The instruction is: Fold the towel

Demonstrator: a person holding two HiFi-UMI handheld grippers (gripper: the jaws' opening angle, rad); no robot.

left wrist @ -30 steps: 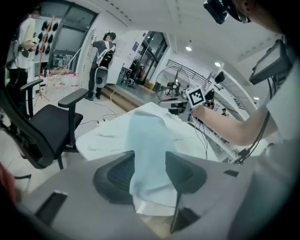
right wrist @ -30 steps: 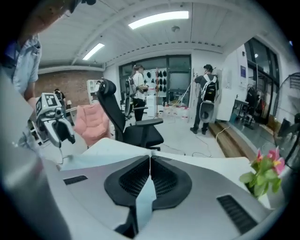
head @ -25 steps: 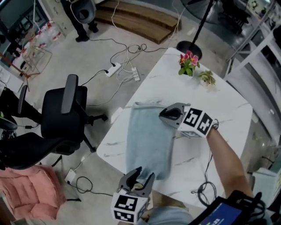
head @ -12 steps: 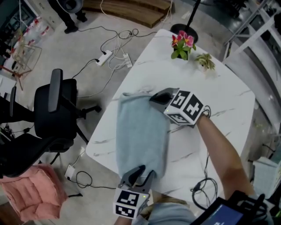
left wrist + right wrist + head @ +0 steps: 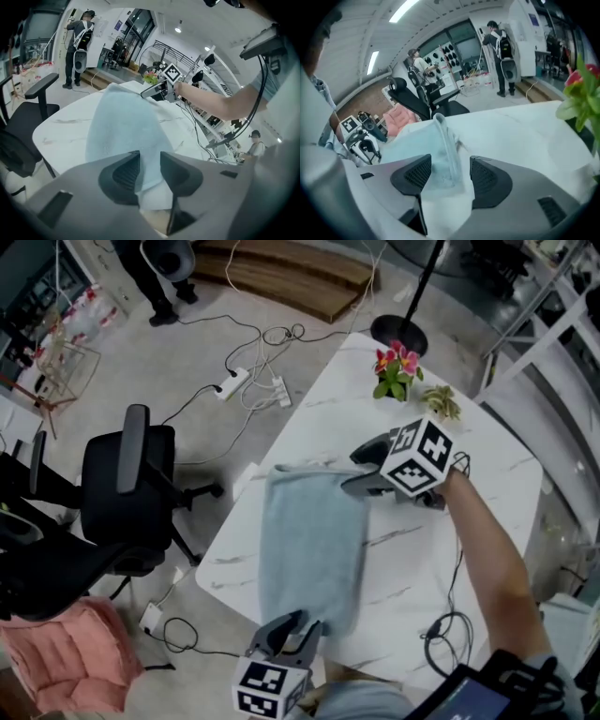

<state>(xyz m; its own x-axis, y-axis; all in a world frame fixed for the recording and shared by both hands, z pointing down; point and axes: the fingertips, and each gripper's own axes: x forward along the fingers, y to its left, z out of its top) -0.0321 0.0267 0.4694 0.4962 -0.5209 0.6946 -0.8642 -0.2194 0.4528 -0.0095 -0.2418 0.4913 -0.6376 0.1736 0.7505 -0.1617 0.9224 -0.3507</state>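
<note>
On the white worktop (image 5: pixel 469 521) the towel (image 5: pixel 309 549) lies as a long strip, from mid-frame down to the worktop's lower edge. My right gripper (image 5: pixel 361 468), at the strip's upper right corner, has just opened wide with the hem standing loose between its pads, so I judge that end laid down. My left gripper (image 5: pixel 298 626), bottom centre, has been closing round the near hem, not yet pinching.
</note>
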